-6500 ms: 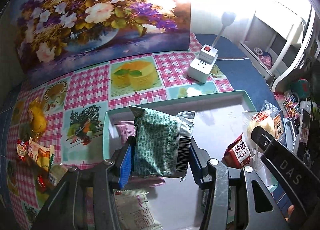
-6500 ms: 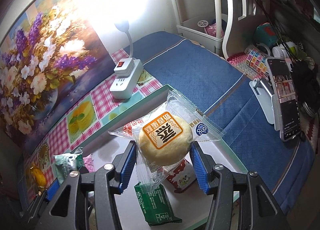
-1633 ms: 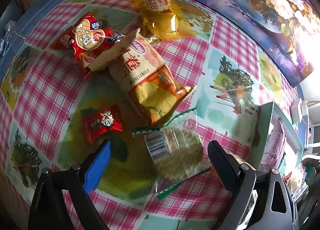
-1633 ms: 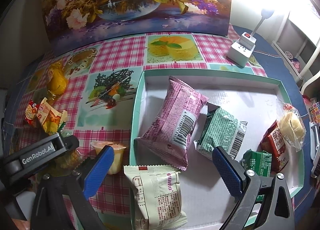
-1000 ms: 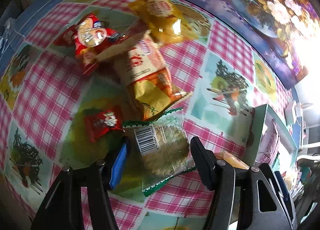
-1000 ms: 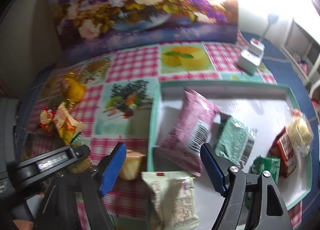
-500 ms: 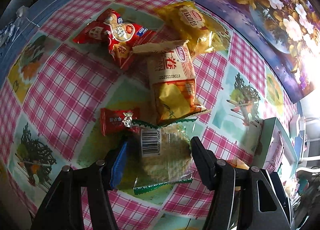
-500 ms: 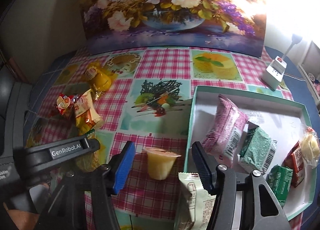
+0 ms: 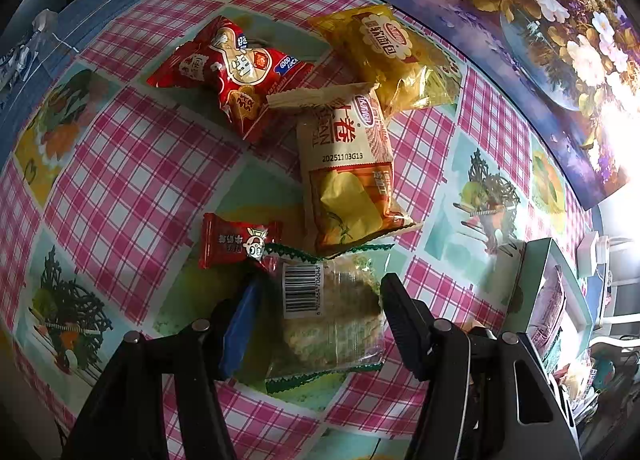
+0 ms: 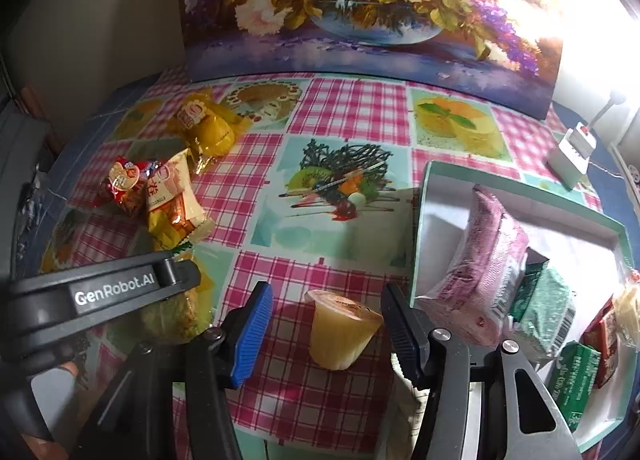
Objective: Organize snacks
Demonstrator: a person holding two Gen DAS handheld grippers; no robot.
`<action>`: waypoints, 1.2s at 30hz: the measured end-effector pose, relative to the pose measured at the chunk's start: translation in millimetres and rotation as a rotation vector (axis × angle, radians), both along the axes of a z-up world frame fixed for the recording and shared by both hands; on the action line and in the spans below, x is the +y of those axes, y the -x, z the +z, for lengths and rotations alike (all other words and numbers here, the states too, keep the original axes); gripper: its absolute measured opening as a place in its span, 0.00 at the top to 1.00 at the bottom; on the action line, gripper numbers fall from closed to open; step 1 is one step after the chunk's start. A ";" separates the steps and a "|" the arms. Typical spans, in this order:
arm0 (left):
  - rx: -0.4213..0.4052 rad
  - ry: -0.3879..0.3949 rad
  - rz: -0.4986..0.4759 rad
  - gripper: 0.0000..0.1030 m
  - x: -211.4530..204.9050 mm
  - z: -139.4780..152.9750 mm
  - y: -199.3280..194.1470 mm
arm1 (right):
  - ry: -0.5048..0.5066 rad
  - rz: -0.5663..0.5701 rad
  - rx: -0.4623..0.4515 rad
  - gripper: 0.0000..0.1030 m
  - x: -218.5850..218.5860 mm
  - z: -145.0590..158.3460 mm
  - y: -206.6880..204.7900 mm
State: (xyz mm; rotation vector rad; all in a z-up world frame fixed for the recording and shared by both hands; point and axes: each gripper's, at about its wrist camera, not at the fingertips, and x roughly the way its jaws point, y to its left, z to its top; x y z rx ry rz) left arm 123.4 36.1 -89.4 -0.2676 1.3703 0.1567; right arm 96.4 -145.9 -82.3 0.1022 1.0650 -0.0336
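Observation:
A clear, green-edged pastry pack (image 9: 332, 320) lies between the pads of my left gripper (image 9: 322, 284), which is shut on it just above the checked cloth. In the right wrist view, a yellow jelly cup (image 10: 340, 332) stands on the cloth between the fingers of my right gripper (image 10: 327, 292). Its jaws are closing; the black pad is nearly at the cup's rim, and a gap remains on the blue side. The teal tray (image 10: 520, 184) to the right holds a pink pack (image 10: 488, 256), green packs (image 10: 548, 300) and a red carton (image 10: 604, 340).
Loose on the cloth are a red pack (image 9: 232, 68), a yellow bread pack (image 9: 388, 56), a cream-and-orange pack (image 9: 348, 172) and a small red candy (image 9: 236, 244). A flower painting (image 10: 360, 0) stands at the back, a white power strip (image 10: 572, 152) beyond the tray.
My left gripper closed on the pastry pack and shifted with it. My right gripper swung left from over the tray to the jelly cup, and its jaws narrowed around it.

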 end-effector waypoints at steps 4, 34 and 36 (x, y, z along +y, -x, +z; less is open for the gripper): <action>0.000 0.001 0.003 0.39 0.9 0.2 0.7 | -0.001 0.027 0.005 0.45 6.8 -1.7 -1.3; -0.019 0.015 -0.018 0.43 -4.6 -0.9 -3.3 | -0.008 0.040 0.046 0.66 9.3 -22.5 -12.2; -0.023 0.015 -0.016 0.43 -5.3 -1.3 -3.1 | -0.007 0.045 0.045 0.67 10.6 -22.1 -11.8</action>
